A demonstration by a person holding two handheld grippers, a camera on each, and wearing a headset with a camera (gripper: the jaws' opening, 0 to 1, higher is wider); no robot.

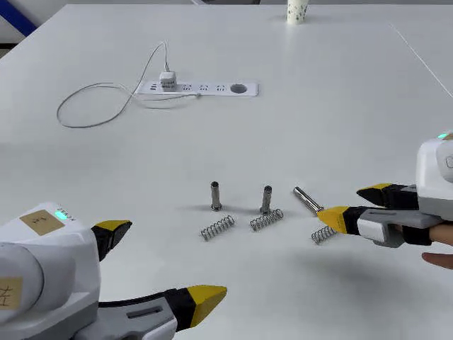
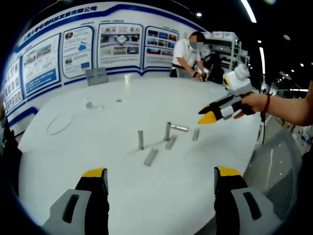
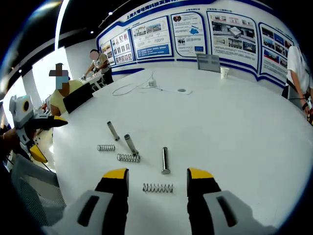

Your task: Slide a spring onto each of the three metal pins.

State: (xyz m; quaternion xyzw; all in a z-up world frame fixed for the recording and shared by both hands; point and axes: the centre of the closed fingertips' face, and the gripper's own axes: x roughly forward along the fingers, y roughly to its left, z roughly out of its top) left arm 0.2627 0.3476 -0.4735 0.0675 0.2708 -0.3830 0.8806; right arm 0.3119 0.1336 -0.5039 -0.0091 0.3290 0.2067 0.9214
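Two metal pins stand upright on the white table, one on the left [image 1: 215, 196] and one in the middle [image 1: 267, 199]. A third pin [image 1: 307, 200] lies flat to their right. Beside each pin lies a loose spring: left [image 1: 217, 227], middle [image 1: 267, 219], right [image 1: 323, 234]. My right gripper [image 1: 352, 204] hovers open over the right spring, which lies on the table between its yellow tips [image 3: 157, 188], just short of the lying pin [image 3: 165, 160]. My left gripper [image 1: 161, 262] is open and empty at the near left, well short of the pins [image 2: 141, 139].
A white power strip [image 1: 198, 88] with a plugged charger and a looped cable [image 1: 85, 106] lies at the far left. A paper cup [image 1: 297, 10] stands at the table's far edge. People [image 2: 186, 54] stand beyond the table.
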